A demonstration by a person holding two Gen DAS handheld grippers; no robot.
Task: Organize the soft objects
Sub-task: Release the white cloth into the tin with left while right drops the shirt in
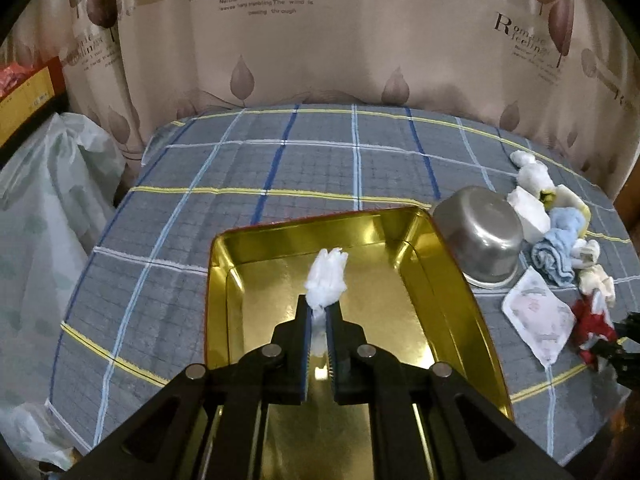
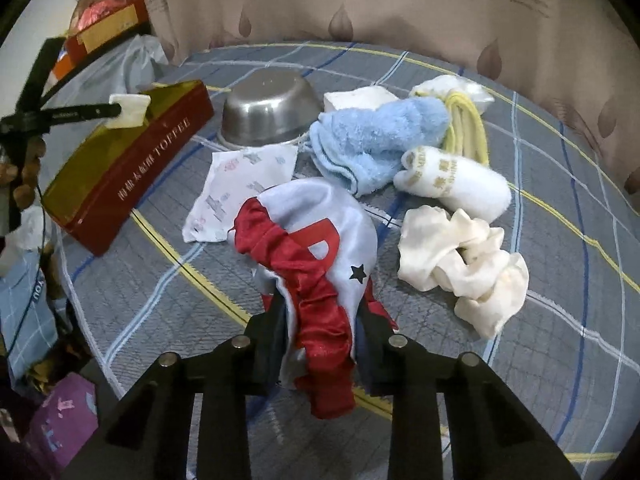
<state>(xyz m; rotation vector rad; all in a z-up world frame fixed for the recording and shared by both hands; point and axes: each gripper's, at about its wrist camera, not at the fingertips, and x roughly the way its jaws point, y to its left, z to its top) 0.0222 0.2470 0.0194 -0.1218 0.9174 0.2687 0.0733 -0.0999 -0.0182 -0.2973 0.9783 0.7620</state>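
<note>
My left gripper (image 1: pixel 319 307) is shut on a white crumpled soft wad (image 1: pixel 327 280) and holds it over the gold inside of the red toffee tin (image 1: pixel 424 272). In the right wrist view the left gripper (image 2: pixel 120 111) shows above the tin (image 2: pixel 132 172) with the white wad (image 2: pixel 128 110). My right gripper (image 2: pixel 324 308) is shut on a red and pale blue satin cloth (image 2: pixel 316 240) with a black star. A blue towel (image 2: pixel 372 136), a white rolled sock (image 2: pixel 452 180), a cream scrunchie (image 2: pixel 460 264) and a yellow-trimmed piece (image 2: pixel 468 128) lie nearby.
An upturned steel bowl (image 2: pixel 268 110) stands behind the pile, beside the tin. A flat printed packet (image 2: pixel 244 184) lies in front of it. A grey plaid cloth (image 1: pixel 240 184) covers the table. A curtain (image 1: pixel 320 40) hangs behind. Bags and boxes (image 2: pixel 104 28) sit at the left.
</note>
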